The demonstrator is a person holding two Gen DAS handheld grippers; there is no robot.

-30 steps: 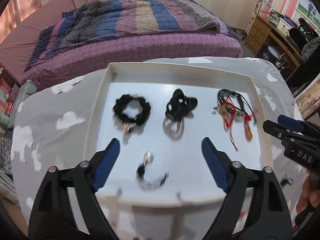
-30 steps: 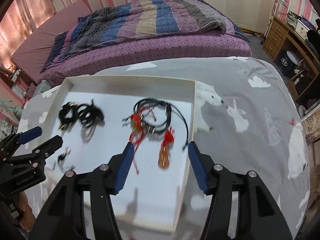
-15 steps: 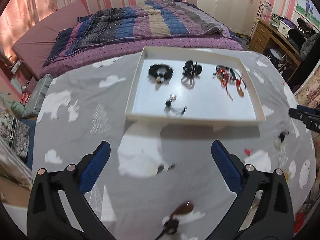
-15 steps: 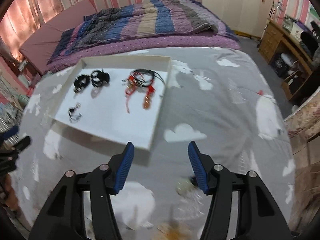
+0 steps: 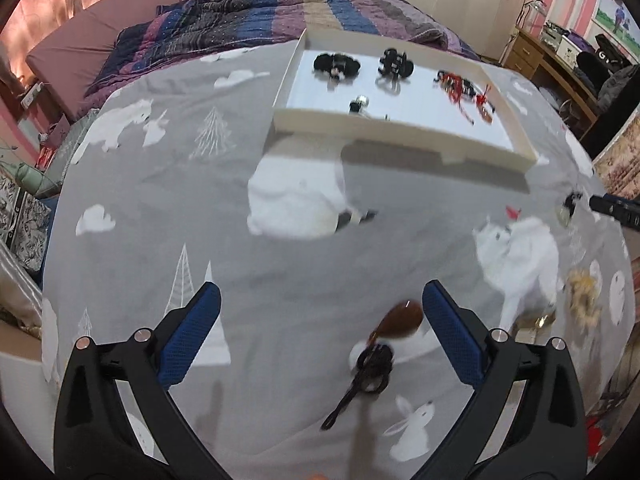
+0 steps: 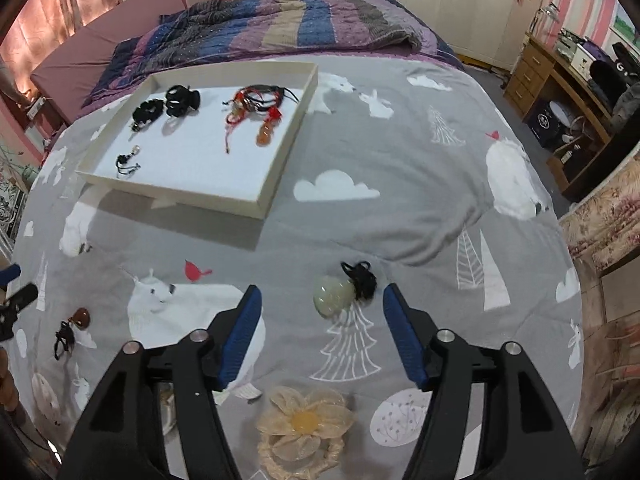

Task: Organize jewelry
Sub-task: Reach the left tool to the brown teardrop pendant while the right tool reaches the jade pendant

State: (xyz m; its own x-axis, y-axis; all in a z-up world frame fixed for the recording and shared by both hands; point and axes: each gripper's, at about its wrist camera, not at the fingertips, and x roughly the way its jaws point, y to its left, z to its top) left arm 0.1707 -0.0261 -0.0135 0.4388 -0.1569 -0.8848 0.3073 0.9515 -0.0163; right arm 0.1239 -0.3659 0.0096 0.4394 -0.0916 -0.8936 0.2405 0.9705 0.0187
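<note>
A white tray (image 5: 400, 130) (image 6: 180, 196) sits at the far side of the grey printed cloth. It holds a black scrunchie (image 5: 336, 64), a black clip (image 5: 394, 62), red-and-black cords (image 6: 256, 100) and a small charm (image 6: 126, 160). My left gripper (image 5: 320, 300) is wide open over the cloth. A brown pendant (image 5: 400, 316) on a black cord lies just inside its right finger, untouched. My right gripper (image 6: 320, 298) has its jaws opening. A pale green pendant (image 6: 334, 292) with a black tassel lies between its tips, and the pads are clear of it.
A cream fabric flower (image 6: 304, 428) lies on the cloth under the right gripper. A bed with a striped quilt (image 6: 300, 20) stands behind the table. A wooden desk (image 6: 560, 76) is at the far right, and a floral cloth (image 6: 600, 220) borders the right edge.
Both grippers have drawn back from over the tray to the near part of the cloth. The tray now looks far off. Both pairs of jaws stand wider than before.
</note>
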